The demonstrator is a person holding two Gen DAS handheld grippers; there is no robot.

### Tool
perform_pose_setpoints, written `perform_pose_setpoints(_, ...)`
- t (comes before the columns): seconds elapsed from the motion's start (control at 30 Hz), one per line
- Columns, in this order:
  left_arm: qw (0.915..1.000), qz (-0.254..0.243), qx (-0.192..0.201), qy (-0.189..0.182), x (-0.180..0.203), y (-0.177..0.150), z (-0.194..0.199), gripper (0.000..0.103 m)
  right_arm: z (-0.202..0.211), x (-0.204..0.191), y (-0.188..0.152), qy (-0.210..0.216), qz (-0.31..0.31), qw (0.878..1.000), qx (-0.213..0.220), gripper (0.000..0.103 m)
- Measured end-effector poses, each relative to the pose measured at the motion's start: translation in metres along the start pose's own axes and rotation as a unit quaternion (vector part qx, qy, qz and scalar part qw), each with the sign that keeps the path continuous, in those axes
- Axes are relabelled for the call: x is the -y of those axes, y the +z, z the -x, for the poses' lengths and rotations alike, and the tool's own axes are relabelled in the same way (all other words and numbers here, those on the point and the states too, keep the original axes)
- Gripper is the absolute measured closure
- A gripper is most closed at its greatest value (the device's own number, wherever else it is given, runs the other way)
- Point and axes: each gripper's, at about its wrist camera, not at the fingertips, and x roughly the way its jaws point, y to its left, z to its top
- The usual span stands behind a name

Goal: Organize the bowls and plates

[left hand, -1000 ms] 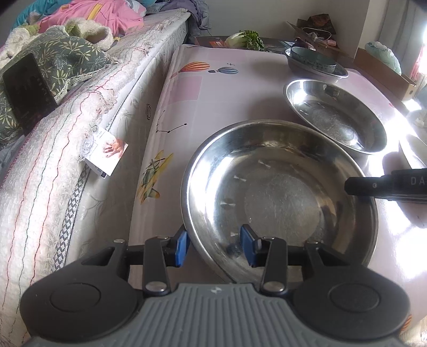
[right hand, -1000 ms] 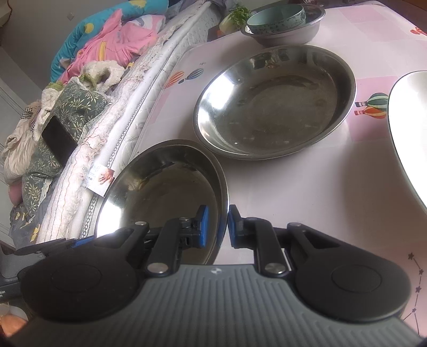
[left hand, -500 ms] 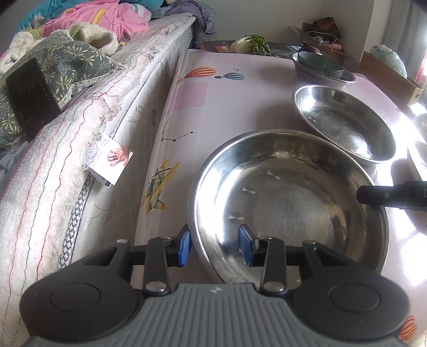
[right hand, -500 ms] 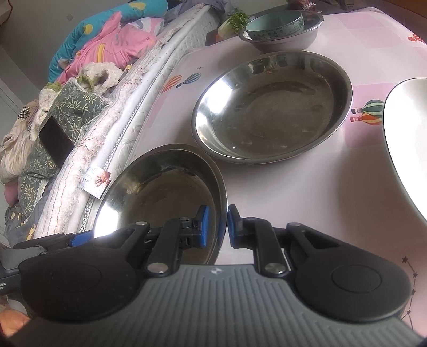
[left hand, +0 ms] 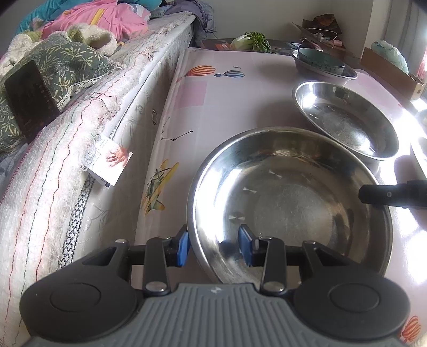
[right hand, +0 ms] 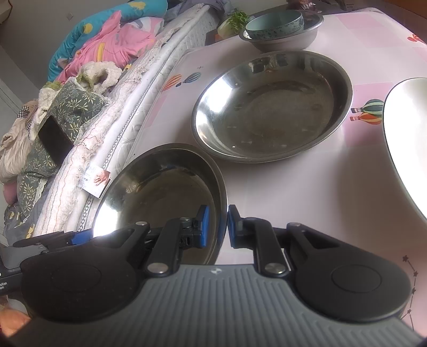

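Observation:
A near steel plate (left hand: 291, 202) is held over the pink table. My left gripper (left hand: 213, 247) is shut on its near-left rim. My right gripper (right hand: 216, 225) is shut on its right rim, with the plate (right hand: 160, 197) to its left. My right gripper's finger (left hand: 392, 194) shows at the plate's right edge in the left wrist view. A second steel plate (left hand: 344, 117) (right hand: 272, 112) lies farther back. Behind it a teal bowl (right hand: 275, 22) sits in a grey basin (right hand: 283, 40).
A white plate (right hand: 405, 138) lies at the right of the table (left hand: 221, 106). A bed with quilts (left hand: 66, 128), a phone (left hand: 29, 96) and a card (left hand: 110, 162) runs along the table's left edge. Vegetables (left hand: 250, 40) and a cardboard box (left hand: 392, 72) lie at the back.
Both grippers have moved back a little with the near steel plate between them; the far plate and bowl look slightly farther away. Grips are unchanged.

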Motion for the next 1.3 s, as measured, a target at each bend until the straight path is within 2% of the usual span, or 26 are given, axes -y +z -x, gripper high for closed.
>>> perform_pose_setpoints(0.77, 0.9999, -0.003, 0.011, 0.009, 0.0026, 0.0003, 0.0080, 0.064, 0.0046, -0.0026, -0.0001, 0.003, 0.004, 1.000, 0.005, 0.088)
perform_pose_setpoints(1.3, 1.0000, -0.006, 0.003, 0.000, 0.0007, 0.0007, 0.0005, 0.064, 0.0022, 0.0018, 0.0000, -0.008, 0.008, 1.000, 0.011, 0.087)
